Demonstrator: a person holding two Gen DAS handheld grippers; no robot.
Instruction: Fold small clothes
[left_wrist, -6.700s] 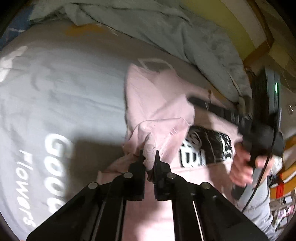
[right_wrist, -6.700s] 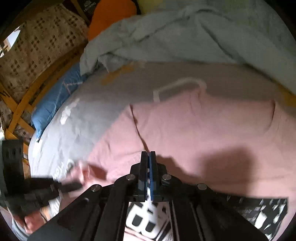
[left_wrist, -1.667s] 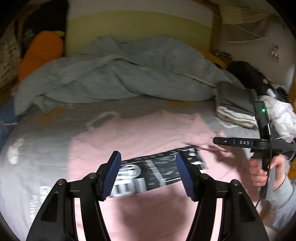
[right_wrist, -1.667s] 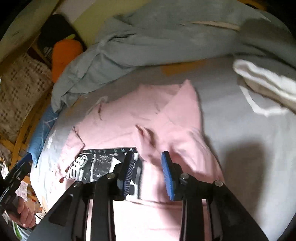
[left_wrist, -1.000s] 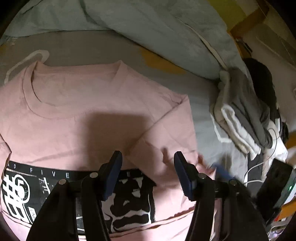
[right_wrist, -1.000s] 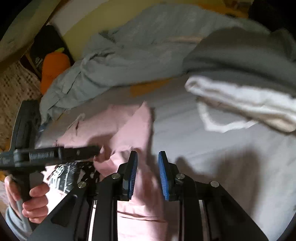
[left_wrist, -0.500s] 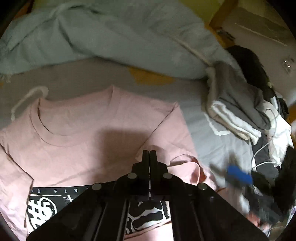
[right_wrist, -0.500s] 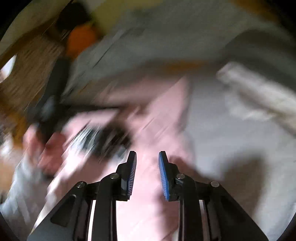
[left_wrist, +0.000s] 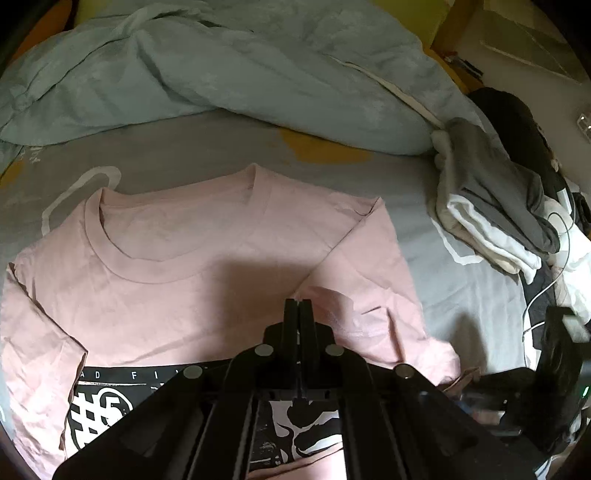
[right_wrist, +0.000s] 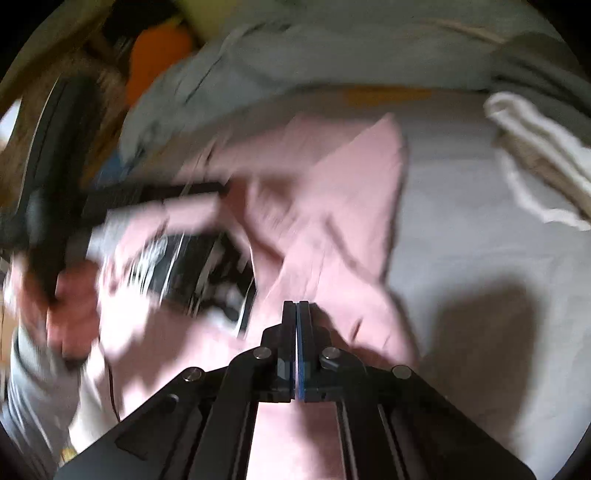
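A pink T-shirt (left_wrist: 177, 280) with a black and white print lies face up on the grey bed sheet (left_wrist: 207, 147). Its right sleeve (left_wrist: 354, 280) is folded in over the chest. My left gripper (left_wrist: 298, 303) is shut on the edge of that sleeve. In the right wrist view, which is blurred, the shirt (right_wrist: 332, 206) lies ahead and my right gripper (right_wrist: 297, 304) is shut over its right side edge; whether cloth is pinched there is unclear. The left gripper (right_wrist: 221, 188) shows at the left of that view.
A crumpled pale blue duvet (left_wrist: 229, 62) lies along the far side. A stack of folded grey and white clothes (left_wrist: 491, 206) sits at the right, with dark items and cables beyond it. An orange cushion (right_wrist: 159, 55) is at the far left.
My left gripper went from open to shut on the right sleeve edge. My right gripper moved to the shirt's right side and closed its jaws in the last half second.
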